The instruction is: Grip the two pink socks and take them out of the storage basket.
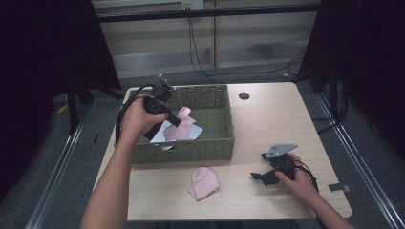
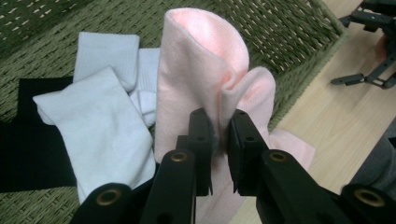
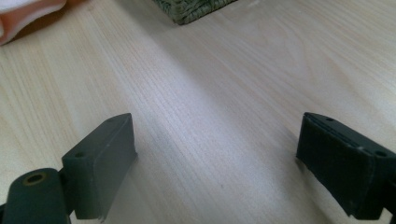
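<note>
Pink sock [image 2: 201,70] pinched in the left tool [image 2: 218,135], held over the woven basket [image 1: 210,143]!

Its black jaws clamp a fold of the sock above white socks [image 2: 98,121] lying inside the basket at the surface's [image 1: 267,119] far left. Near right, the right tool [image 3: 215,154] rests low on the wood, jaws spread wide with nothing between them. A second pink sock [image 1: 204,182] lies on the near side, just in front of the basket.

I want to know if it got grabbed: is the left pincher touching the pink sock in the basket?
Touching. In the left gripper view, the left gripper has its jaws pinched on a fold of the pink sock.
</note>
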A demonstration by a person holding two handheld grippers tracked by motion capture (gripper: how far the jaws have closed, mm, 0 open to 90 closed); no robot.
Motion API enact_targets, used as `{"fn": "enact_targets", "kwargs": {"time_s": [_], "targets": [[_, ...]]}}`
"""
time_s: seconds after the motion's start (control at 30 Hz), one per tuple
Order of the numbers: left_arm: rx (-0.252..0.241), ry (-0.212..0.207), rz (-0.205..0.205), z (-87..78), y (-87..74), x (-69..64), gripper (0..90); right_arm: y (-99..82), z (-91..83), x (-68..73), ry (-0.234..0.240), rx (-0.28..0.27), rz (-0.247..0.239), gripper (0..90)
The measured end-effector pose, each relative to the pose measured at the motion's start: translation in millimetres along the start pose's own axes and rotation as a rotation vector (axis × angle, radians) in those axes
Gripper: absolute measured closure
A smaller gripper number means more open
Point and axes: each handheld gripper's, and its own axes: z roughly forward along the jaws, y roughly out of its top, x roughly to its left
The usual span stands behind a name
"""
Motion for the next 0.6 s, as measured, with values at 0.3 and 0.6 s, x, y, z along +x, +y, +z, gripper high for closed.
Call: {"fn": "enact_targets", "kwargs": {"time_s": [0.3, 0.6], "targets": [[0.003, -0.017, 0.021, -1.2, -4.0, -12.3, 80.5, 0.0, -0.1, 0.2, 0.001, 0.002, 0.003, 10.7], [0.014, -0.031, 0.052, 1.5, -10.3, -23.7, 80.4, 0.0, -0.1, 0.2, 0.000, 0.002, 0.003, 10.7]]}}
